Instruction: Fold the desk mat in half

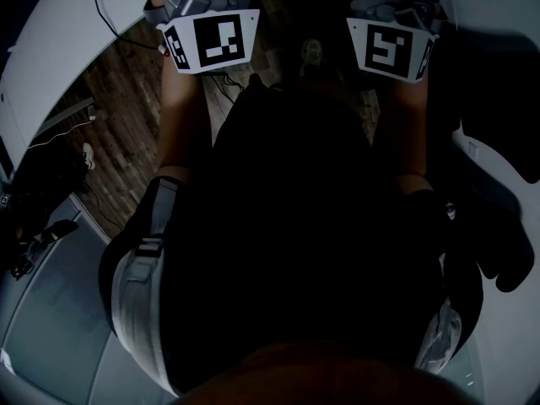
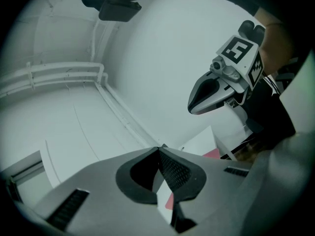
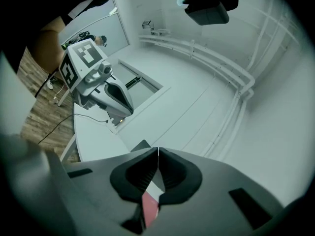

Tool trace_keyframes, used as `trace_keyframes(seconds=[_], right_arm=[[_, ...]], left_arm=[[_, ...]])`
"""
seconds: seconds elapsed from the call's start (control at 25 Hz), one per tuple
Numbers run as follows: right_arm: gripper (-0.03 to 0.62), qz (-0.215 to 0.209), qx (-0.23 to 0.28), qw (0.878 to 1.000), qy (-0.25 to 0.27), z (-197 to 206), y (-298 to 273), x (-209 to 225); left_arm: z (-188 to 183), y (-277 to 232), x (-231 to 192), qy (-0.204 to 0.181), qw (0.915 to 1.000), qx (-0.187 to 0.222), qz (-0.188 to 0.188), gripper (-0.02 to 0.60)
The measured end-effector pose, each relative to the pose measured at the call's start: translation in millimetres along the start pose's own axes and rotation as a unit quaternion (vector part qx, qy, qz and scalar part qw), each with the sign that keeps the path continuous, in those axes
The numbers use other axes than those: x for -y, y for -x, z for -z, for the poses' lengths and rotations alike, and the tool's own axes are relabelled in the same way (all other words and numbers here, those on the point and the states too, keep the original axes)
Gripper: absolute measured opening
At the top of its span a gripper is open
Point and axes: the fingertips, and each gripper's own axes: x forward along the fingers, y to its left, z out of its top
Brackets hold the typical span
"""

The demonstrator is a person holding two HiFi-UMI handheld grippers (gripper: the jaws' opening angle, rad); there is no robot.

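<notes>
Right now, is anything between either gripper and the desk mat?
Nothing visible. The left gripper and right gripper are each shut on a thin white-and-pink sheet, apparently the desk mat, with nothing else in the jaws.

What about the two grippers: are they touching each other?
Apart. In the left gripper view, the right gripper hangs well clear of the left gripper, with open space between them.

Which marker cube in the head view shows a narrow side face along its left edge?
The cube on the left gripper: its side face shows at its left. The cube on the right gripper shows one at its right.
</notes>
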Motion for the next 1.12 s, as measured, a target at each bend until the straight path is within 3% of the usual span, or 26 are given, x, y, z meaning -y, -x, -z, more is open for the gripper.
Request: trace_keyframes(seconds=[0.48, 0.8, 1.12], right_arm=[[0.032, -0.032, 0.034, 0.999, 0.005, 16, -23, 34], [0.031, -0.054, 0.050, 0.997, -0.006, 59, -53, 54], [0.032, -0.068, 0.066, 0.995, -0.009, 58, -60, 50]], left_arm=[[-13, -35, -4, -0.008, 0.9989, -0.035, -0.031, 0.012], [-6, -86, 8, -0.013, 0.9972, -0.061, -0.042, 0.012], [-1, -84, 6, -0.015, 0.9956, -0.076, -0.053, 0.012]])
